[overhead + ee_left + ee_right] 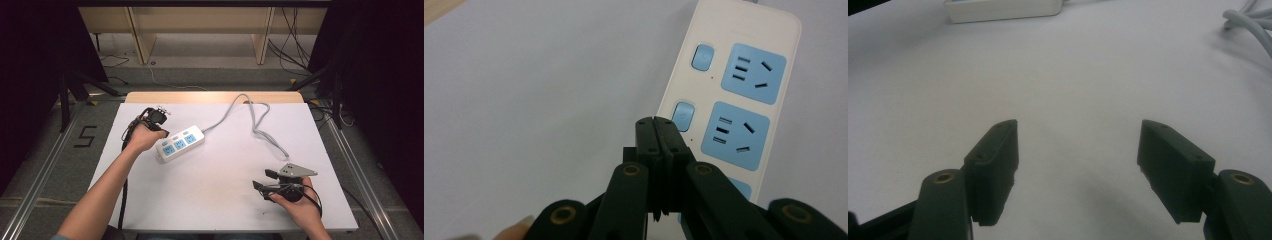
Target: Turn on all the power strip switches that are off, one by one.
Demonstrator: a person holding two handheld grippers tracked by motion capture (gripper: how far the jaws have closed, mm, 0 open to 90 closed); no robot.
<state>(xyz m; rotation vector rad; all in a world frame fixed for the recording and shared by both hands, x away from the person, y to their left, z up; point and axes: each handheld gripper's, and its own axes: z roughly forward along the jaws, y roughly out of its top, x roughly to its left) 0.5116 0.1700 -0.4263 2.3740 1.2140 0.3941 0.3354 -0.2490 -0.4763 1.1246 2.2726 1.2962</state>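
The white tabletop point(215, 185) lies bare across its middle and near edge, so a hand can pass freely there between the two grippers, which are well apart. The power strip point(180, 143) lies slanted on the left half, and the left gripper point(161, 134), jaws pressed together, sits at its near-left end, closing off that corner. The strip's grey cord point(260, 127) runs toward the far edge, loops, and comes back down the right half (a low obstacle). The right gripper point(265, 182), jaws spread with bare surface between them, is near the front right; the cord's end stops short of it.
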